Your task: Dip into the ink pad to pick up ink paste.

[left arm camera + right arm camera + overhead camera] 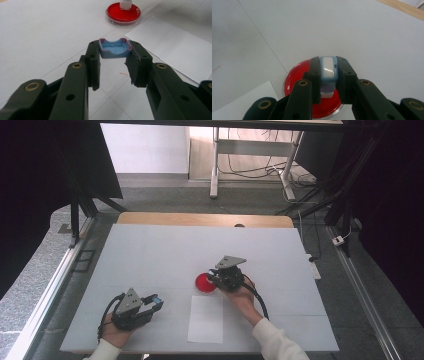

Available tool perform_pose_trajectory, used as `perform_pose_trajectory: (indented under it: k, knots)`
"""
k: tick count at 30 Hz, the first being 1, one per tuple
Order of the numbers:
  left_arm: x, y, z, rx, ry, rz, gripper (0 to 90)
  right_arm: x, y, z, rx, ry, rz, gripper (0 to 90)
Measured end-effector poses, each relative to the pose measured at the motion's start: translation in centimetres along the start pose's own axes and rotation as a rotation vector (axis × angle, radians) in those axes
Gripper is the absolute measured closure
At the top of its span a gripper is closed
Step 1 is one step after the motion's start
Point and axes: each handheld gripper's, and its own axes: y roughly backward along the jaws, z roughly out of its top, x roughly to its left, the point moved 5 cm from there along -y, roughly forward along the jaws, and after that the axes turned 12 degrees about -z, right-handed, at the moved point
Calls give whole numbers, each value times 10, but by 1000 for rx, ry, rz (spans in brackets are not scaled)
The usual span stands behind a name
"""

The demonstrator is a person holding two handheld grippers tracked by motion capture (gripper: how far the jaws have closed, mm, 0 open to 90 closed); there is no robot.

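My left gripper [114, 46] is shut on a small blue tray-shaped cap [113, 48] with a pinkish rim, held just above the table; in the high view this gripper [156, 302] sits near the front left. My right gripper [328, 61] is shut on a white and pale-blue block [328, 68], held upright over a round red dish [295, 81]. In the high view the right gripper [214, 278] reaches onto the red dish [202, 283] at mid-table. The left gripper view shows the red dish [122, 13] with the white block [125, 4] standing on it.
A white sheet of paper [206, 319] lies on the white table [165, 250] in front of the dish, between the two hands. The same paper [172, 50] lies to the right of the left jaws. A wooden edge [200, 218] runs along the far side.
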Motion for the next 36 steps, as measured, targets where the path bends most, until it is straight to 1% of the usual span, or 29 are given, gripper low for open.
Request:
perform_pose_trajectory:
  k: [1, 7, 11, 18, 32, 36]
  knots:
    - [0, 0, 0, 0, 0, -1, 647, 0, 0, 0, 2, -1, -6, 748]
    - [0, 0, 0, 0, -1, -1, 647, 1, 6, 6, -35, -9, 5, 748]
    - [0, 0, 0, 1, -2, -1, 647, 2, 10, 9, -44, -6, 14, 747]
    - [0, 0, 0, 2, -2, -2, 647, 7, 7, 8, -34, 5, 32, 747]
    - [1, 0, 0, 3, -1, 0, 647, 10, 3, 5, -15, 17, 38, 747]
    - [0, 0, 0, 3, -2, -1, 646, 11, 2, 4, -2, 22, 39, 747]
